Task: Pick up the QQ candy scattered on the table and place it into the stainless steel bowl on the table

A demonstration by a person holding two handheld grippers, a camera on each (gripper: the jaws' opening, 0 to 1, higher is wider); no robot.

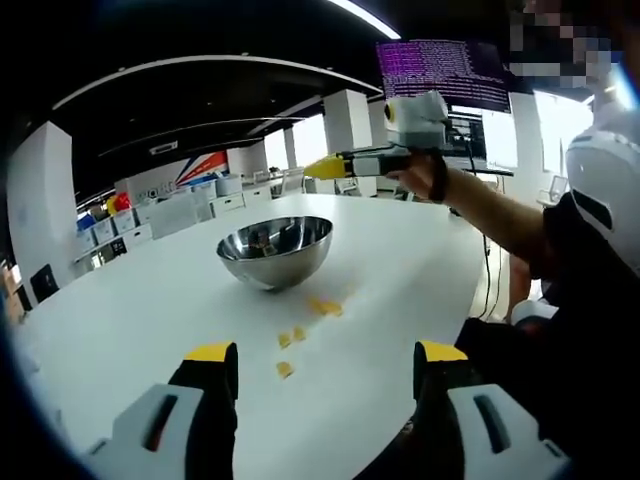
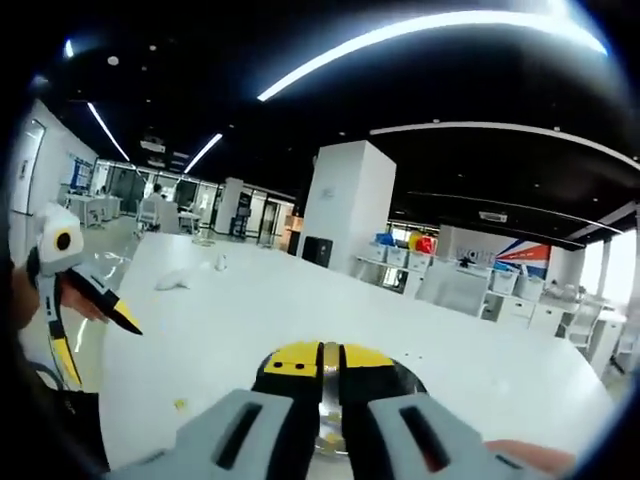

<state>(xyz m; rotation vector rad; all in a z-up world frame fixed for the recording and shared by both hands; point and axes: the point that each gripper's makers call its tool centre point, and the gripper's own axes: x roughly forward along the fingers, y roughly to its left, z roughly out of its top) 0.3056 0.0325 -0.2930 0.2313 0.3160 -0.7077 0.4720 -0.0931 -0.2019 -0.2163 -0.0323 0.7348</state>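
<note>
My right hand-held gripper [image 2: 322, 362] pinched shut over the bowl [image 1: 275, 250], left hand-held gripper [image 1: 325, 365] spread wide above candies [image 1: 298, 338]; small sweets could skid off the bench [image 1: 130, 320].

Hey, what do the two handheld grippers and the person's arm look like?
Both the left gripper and the right gripper have grey bodies with black jaws tipped in yellow. In the left gripper view, the right gripper carries a white box on top, and the person's wrist wears a dark band.
</note>
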